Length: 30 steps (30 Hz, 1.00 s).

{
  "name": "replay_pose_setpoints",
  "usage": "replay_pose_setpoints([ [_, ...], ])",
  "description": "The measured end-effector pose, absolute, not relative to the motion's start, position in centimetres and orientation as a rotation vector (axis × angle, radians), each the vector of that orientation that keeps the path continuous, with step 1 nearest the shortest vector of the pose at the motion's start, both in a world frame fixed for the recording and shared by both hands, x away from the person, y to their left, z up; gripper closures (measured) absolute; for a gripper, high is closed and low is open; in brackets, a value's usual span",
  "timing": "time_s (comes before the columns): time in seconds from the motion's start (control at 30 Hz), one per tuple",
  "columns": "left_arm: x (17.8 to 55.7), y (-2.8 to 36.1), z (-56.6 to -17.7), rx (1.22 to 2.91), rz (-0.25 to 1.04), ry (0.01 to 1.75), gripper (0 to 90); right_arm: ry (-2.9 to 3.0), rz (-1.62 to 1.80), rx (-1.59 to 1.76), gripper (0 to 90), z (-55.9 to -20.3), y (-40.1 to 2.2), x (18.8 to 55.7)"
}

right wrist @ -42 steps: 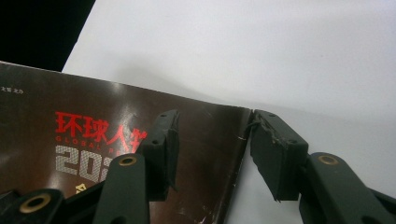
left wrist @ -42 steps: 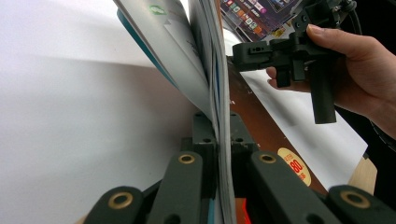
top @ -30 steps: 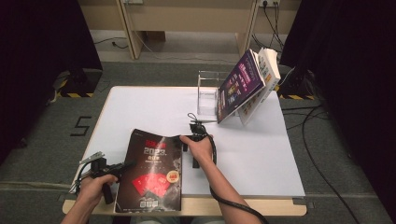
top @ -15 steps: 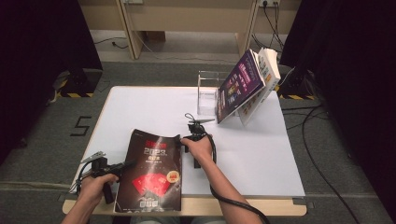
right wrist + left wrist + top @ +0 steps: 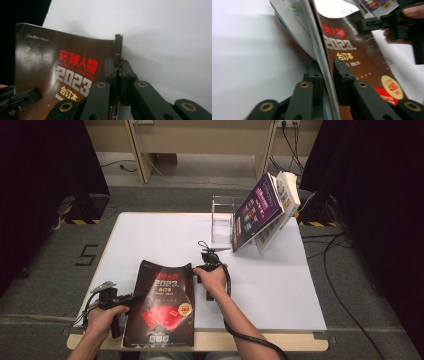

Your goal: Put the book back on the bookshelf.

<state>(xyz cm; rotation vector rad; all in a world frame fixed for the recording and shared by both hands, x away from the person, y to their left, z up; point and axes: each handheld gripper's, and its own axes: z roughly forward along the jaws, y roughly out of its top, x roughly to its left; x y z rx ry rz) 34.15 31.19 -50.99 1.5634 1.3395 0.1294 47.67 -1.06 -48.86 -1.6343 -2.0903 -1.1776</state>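
Clamping the far right corner of a magazine [image 5: 57, 75], the right gripper [image 5: 118, 72] has its jaws pressed together on the spine edge; they have just been closing onto it. In the high view that gripper [image 5: 206, 268] sits under a hand [image 5: 212, 281] near the middle of the table [image 5: 280, 285], with its black cable looping back toward the near edge.

The left gripper [image 5: 327, 75] straddles the magazine's [image 5: 352, 57] left edge. Its jaws have just been opening: the left jaw lies close against the pages, while the right jaw stands slightly off the cover with a thin gap. In the high view this gripper [image 5: 131, 297] is near the table's near left corner, held by the left hand [image 5: 102, 316].

The magazine [image 5: 162, 305] is dark brown with red characters and "2023" on its cover. It lies at the near edge of the white table, left of centre, its far right corner curled upward.

At the far right of the table a clear stand [image 5: 222, 220] holds upright books [image 5: 262, 212] leaning to the right.
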Motion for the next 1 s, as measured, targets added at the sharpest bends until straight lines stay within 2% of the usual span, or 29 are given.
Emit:
replay_pose_setpoints([
  [0.1,34.2,31.1,-51.1,1.588,0.151,1.364,72.6,-2.066,-1.198,-1.642,87.7,-48.7,-1.2,47.4],
  [0.13,34.2,31.1,-51.0,1.593,0.161,1.375,69.3,-2.070,-1.212,-1.642,87.7,-48.6,-1.2,47.3],
  [0.17,34.2,31.1,-50.9,1.608,0.187,1.399,61.2,-2.071,-1.235,-1.641,87.8,-48.4,-1.2,47.0],
  [0.2,34.2,31.1,-50.9,1.618,0.206,1.409,61.2,-2.071,-1.235,-1.641,87.8,-48.4,-1.2,47.0],
  [0.27,34.2,31.4,-50.6,1.618,0.257,1.438,50.2,-2.063,-1.262,-1.642,87.8,-48.2,-1.4,46.8],
  [0.33,34.3,31.6,-50.4,1.614,0.300,1.453,43.4,-2.057,-1.273,-1.638,87.8,-48.0,-1.5,46.8],
  [0.37,34.4,31.6,-50.3,1.610,0.308,1.455,43.4,-2.057,-1.273,-1.638,87.8,-48.0,-1.5,46.8],
  [0.4,34.4,31.6,-50.2,1.614,0.320,1.455,36.3,-2.063,-1.290,-1.629,87.8,-47.6,-1.5,46.6],
  [0.53,34.4,31.6,-50.2,1.598,0.331,1.459,31.9,-2.064,-1.331,-1.608,87.9,-46.9,-1.4,46.4],
  [1.0,34.5,32.2,-50.4,1.556,0.358,1.481,33.1,-2.103,-1.521,-1.551,87.9,-43.3,-1.3,45.3],
])
